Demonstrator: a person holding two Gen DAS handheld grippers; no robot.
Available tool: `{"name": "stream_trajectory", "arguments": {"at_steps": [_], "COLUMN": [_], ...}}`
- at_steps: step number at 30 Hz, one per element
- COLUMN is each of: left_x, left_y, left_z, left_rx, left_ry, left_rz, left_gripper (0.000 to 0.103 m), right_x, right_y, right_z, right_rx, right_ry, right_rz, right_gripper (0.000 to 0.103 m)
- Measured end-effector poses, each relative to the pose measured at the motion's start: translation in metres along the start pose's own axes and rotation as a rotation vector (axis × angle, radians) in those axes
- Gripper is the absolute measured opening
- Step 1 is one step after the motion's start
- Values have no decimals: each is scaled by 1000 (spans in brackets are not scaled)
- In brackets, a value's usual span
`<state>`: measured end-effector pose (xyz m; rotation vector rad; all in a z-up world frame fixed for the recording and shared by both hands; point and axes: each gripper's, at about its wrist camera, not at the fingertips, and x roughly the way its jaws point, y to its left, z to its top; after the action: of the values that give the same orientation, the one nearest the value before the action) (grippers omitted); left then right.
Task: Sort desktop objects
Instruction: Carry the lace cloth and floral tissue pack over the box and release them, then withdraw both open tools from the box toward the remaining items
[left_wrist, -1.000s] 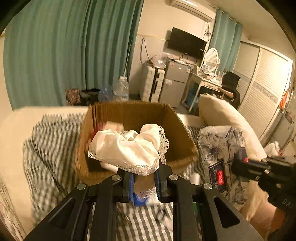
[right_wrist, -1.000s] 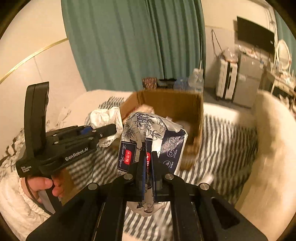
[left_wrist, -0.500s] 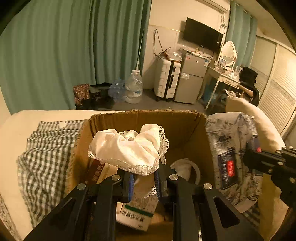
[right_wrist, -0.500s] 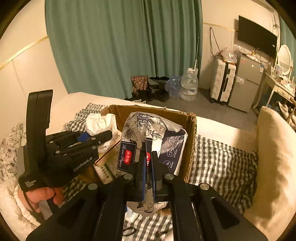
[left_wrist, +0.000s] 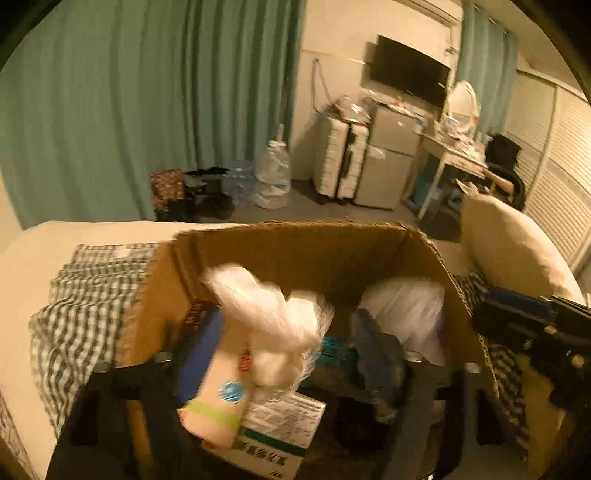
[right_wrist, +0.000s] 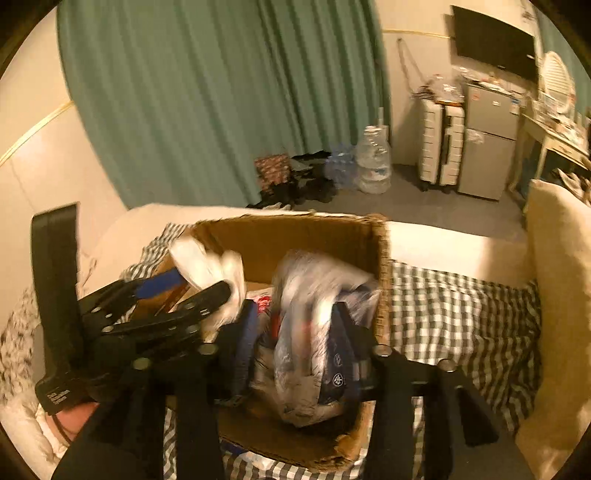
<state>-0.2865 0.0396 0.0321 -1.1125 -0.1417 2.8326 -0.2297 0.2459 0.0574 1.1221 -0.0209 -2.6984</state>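
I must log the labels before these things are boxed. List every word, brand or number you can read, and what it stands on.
No text reads with certainty; both views are motion-blurred.
Green-striped carton: printed lines, too blurred.
Cream pack: round blue logo, no legible word.
Tissue pack: round marks, blurred.
Left tongs: white print on the handle, too small.

This is looking like a bedroom in a small home. A bed with a checked blanket and a cream pillow is filling the foreground. Green curtains are hanging along the wall, and a wall television, a white suitcase, a small grey fridge and a dressing table with a round mirror are standing behind.
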Motion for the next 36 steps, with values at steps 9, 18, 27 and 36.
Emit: {"name": "stream_trajectory", "arguments": {"at_steps": [9,18,27,36], "left_x": [-61,-117,-122,-92], "left_y": [16,5,-8,26], "left_z": [-17,-61,-159,-237], "left_rx": [18,24,47,-6], "left_ry": [-31,-75,-25,56], "left_rz": [82,70,76,55], "left_gripper": [97,103,103,103], "right_x": [-59,-114,-109,-75], "right_y": [8,30,16,30], "right_z": [-8,-68,-145,-199], "right_rx": [12,-64,2,-68], "right_ry": [-49,-50,30,110], "right_rz": [-22,-82,-85,-216], "right_gripper": [47,51,72,80]}}
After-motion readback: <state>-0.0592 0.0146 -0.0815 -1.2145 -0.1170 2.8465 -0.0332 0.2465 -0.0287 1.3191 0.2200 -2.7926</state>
